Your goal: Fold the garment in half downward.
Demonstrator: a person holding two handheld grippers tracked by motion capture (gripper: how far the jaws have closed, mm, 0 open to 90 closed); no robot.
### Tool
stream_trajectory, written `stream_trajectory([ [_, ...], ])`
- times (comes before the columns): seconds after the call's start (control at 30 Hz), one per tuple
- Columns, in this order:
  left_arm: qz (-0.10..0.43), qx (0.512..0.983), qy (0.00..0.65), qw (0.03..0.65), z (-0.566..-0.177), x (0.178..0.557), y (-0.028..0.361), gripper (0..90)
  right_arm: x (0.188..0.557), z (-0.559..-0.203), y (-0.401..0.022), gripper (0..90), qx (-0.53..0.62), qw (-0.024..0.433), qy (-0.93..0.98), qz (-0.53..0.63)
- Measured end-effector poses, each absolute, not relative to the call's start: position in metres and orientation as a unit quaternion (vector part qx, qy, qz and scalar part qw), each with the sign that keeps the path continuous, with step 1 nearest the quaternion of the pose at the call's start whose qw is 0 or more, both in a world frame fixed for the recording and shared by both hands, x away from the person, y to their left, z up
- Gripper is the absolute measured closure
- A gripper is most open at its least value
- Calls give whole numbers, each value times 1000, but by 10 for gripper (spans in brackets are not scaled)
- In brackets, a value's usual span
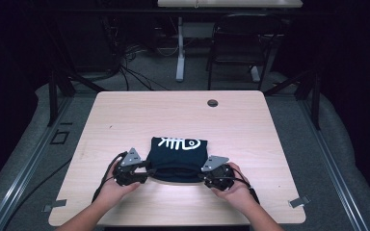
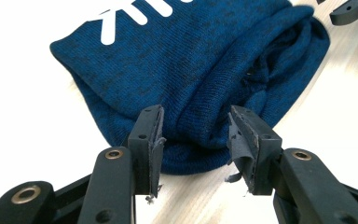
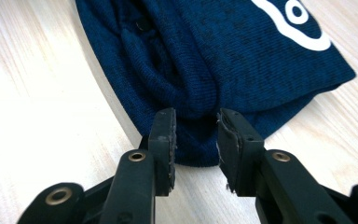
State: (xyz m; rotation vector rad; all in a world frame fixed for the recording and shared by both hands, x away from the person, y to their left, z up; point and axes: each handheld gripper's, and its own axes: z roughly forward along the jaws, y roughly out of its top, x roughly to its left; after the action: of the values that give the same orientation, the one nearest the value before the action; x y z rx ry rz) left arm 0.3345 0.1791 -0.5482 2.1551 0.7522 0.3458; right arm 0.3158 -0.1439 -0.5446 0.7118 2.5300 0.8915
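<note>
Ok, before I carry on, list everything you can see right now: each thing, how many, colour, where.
Folded garment: one, dark blue knit with white fish-skeleton print, near middle of the table, between the two grippers.
Table: one, light wood, centre of the high view.
Grommet: one, dark, far edge of tabletop.
Chair: one, black, behind the table.
Left gripper: one, black, jaws open at the garment's near fold.
Right gripper: one, black, jaws open, fold between them.
Hands: two, at the near edge.
</note>
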Motion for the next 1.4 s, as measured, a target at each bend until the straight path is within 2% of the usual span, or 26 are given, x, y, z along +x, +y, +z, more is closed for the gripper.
stream_trajectory([
  [0.53, 135, 808, 361, 446, -540, 319, 223, 529, 296, -531, -168, 572, 298, 194, 868, 347],
  [0.9, 143, 799, 392, 434, -552, 311, 245, 503, 282, -531, -185, 542, 318, 195, 860, 349],
  [1.4, 151, 805, 401, 410, -571, 314, 250, 500, 289, -555, -192, 522, 358, 182, 843, 357],
])
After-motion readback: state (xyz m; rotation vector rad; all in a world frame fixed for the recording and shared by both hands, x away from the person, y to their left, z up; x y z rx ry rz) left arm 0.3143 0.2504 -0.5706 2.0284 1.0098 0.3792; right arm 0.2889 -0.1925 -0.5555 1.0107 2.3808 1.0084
